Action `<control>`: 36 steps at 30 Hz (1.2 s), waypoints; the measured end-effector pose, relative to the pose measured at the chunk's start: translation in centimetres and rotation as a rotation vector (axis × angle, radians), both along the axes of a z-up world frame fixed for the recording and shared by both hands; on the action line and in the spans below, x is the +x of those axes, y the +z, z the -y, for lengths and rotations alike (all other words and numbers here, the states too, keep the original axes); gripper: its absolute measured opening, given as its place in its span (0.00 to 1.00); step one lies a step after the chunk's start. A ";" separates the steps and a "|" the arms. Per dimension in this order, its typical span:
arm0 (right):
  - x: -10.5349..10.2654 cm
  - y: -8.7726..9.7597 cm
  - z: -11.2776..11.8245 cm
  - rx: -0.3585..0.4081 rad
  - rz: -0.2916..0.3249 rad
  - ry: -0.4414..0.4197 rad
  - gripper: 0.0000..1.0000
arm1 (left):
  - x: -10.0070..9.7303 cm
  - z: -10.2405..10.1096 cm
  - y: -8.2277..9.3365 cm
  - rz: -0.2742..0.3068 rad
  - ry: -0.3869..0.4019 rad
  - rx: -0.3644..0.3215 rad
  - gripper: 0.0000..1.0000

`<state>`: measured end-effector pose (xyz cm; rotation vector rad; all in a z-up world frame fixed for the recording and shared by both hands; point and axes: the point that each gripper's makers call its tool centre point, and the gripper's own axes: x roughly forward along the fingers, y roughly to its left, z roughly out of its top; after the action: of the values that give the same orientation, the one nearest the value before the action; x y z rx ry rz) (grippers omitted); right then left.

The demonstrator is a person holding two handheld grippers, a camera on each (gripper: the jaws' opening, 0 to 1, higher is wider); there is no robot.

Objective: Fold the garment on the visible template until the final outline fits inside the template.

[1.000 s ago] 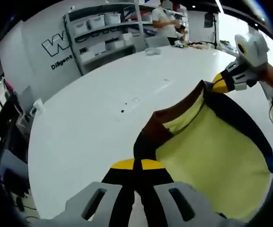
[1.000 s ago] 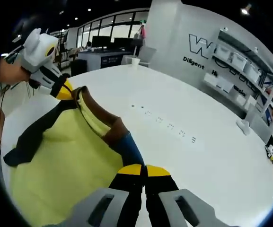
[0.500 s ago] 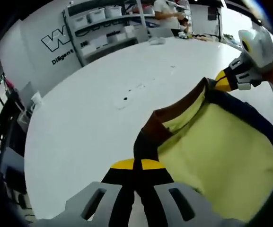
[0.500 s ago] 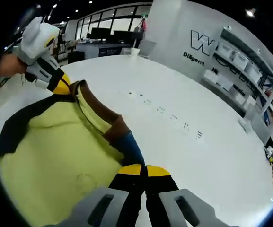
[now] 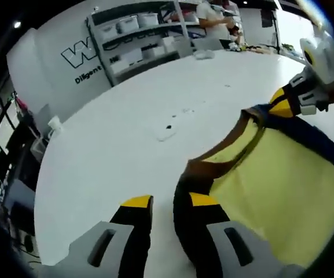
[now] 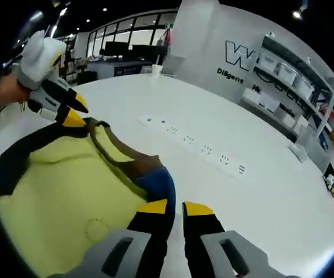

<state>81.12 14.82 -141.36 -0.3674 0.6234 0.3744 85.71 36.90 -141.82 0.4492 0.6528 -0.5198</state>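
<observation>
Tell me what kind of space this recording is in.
Likely a lab or open-plan workshop: a big white table holding a yellow garment, storage shelves with bins beside wall lettering, and desks with monitors behind.

I read lettering on the white wall (image 5: 51, 63) far ahead of my left hand-held gripper (image 5: 162, 204): a large outlined "W", cut off by a shelf rack (image 5: 135, 37), and under it "Diligent". From my right hand-held gripper (image 6: 175, 207) the same wall (image 6: 213, 40) shows "W" and "Diligent", then an "H" before the rack hides the rest.
</observation>
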 end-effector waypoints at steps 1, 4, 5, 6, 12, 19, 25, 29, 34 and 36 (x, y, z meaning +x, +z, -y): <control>0.0 0.3 0.1 -0.007 0.014 -0.001 0.08 | 0.0 0.0 0.0 0.000 -0.002 0.001 0.27; -0.3 1.3 0.4 -0.009 0.062 0.003 0.13 | -0.9 0.1 -0.2 -0.006 -0.024 0.020 0.27; -0.5 1.4 0.4 -0.004 0.062 0.007 0.13 | -1.2 0.1 -0.2 -0.003 -0.029 0.018 0.27; -0.9 1.6 0.3 0.000 0.066 0.011 0.13 | -1.7 0.3 0.0 0.002 -0.046 0.015 0.28; -2.2 1.9 0.1 -0.017 0.057 0.061 0.17 | -3.1 0.4 0.5 -0.001 -0.090 0.034 0.30; -3.9 2.5 -1.0 0.093 0.025 0.035 0.31 | -4.6 0.2 1.7 -0.016 -0.071 -0.015 0.38; -5.2 2.9 -1.3 0.090 0.041 0.047 0.32 | -5.8 -0.7 2.4 -0.011 -0.065 -0.038 0.40; -5.7 3.3 -0.9 0.086 0.044 0.043 0.32 | -6.7 -1.3 2.8 -0.005 -0.072 -0.021 0.38; -6.5 4.2 -0.5 0.078 0.060 0.038 0.33 | -7.2 -1.7 3.5 0.000 -0.064 -0.033 0.40; -7.0 4.4 -0.4 0.087 0.061 0.036 0.33 | -7.7 -1.8 3.6 -0.001 -0.060 -0.044 0.42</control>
<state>74.13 15.23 -136.97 -0.3060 0.5392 0.4222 78.02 38.67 -138.18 0.4282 0.6292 -0.5907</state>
